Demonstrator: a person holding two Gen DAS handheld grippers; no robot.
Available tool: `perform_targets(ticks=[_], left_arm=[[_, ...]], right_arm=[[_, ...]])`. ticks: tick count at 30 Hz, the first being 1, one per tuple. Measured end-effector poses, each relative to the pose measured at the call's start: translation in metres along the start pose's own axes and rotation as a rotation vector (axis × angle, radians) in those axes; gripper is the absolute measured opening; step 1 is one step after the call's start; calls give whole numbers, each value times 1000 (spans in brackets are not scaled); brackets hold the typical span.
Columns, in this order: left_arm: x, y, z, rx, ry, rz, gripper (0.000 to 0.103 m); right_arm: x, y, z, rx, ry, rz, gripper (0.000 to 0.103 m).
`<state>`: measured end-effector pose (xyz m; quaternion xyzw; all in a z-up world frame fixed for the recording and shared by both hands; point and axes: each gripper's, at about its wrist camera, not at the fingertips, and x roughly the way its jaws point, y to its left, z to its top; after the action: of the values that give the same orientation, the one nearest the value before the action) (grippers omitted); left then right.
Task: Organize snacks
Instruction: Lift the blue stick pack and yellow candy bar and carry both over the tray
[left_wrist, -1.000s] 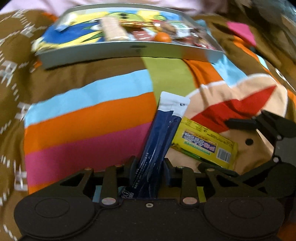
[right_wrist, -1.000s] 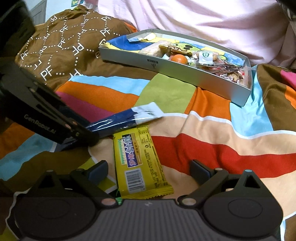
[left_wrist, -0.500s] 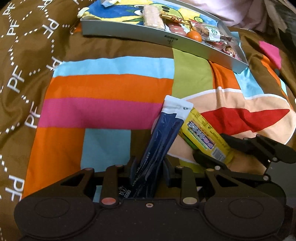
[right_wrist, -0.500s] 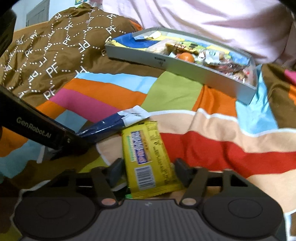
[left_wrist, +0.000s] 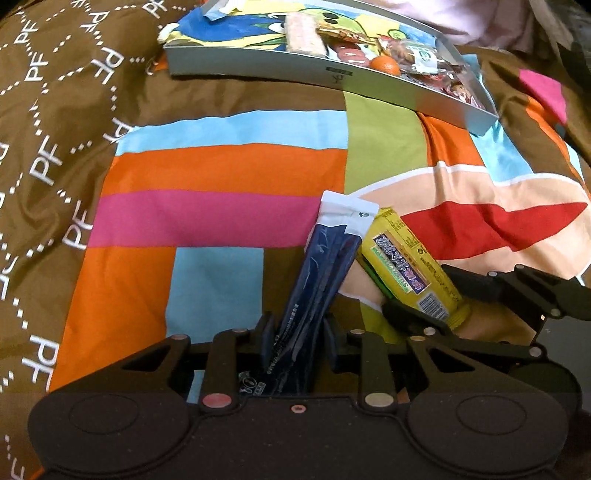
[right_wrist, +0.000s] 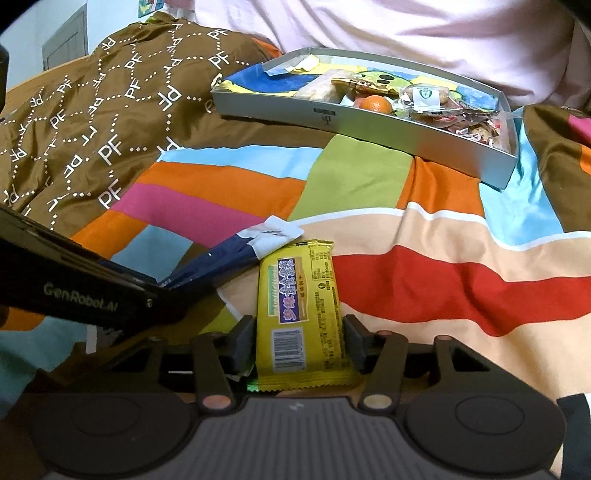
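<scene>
My left gripper (left_wrist: 297, 341) is shut on a dark blue stick packet with a white tip (left_wrist: 325, 254), which points forward over the striped blanket. My right gripper (right_wrist: 299, 341) is shut on a yellow snack bar (right_wrist: 301, 299); the bar also shows in the left wrist view (left_wrist: 406, 271), just right of the blue packet. The blue packet (right_wrist: 229, 258) and the left gripper's arm show in the right wrist view at the left. A grey tray (right_wrist: 369, 127) with several snacks and a small orange (right_wrist: 376, 104) lies ahead; it also shows in the left wrist view (left_wrist: 295, 66).
A colourful striped blanket (left_wrist: 221, 206) covers the bed, with brown patterned cloth (right_wrist: 92, 129) at the left. A person in a pale pink top (right_wrist: 406, 29) sits behind the tray.
My right gripper has closed from open onto the yellow bar. Both grippers have pulled back a little, so the tray looks farther off. The left gripper kept its hold on the blue packet.
</scene>
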<state>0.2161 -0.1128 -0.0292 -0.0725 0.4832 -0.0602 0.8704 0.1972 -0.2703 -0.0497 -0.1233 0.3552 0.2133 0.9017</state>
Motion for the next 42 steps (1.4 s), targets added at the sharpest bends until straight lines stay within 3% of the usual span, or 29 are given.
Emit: perform_targets(ticks=[9, 14, 16, 19, 26, 29, 33, 42], left_arm=[[12, 8, 7, 93, 0, -76, 38], [16, 11, 16, 125, 47, -139, 50], [17, 11, 18, 127, 59, -153, 48], [17, 10, 16, 149, 51, -124, 35], [12, 4, 16, 142, 42, -103, 26], [7, -2, 12, 133, 22, -104, 24], [-2, -9, 10, 159, -34, -89, 22], [-25, -24, 22, 194, -212, -20, 22]], right_arm=[[1, -1, 0, -2, 1, -2, 60], [1, -1, 0, -2, 1, -3, 60], [2, -1, 0, -2, 0, -2, 60], [2, -1, 0, 3, 2, 2, 61], [1, 0, -2, 18, -7, 2, 52], [-1, 7, -3, -12, -23, -28, 52], [-5, 26, -7, -142, -71, -129, 51], [-18, 17, -3, -154, -205, -278, 51]])
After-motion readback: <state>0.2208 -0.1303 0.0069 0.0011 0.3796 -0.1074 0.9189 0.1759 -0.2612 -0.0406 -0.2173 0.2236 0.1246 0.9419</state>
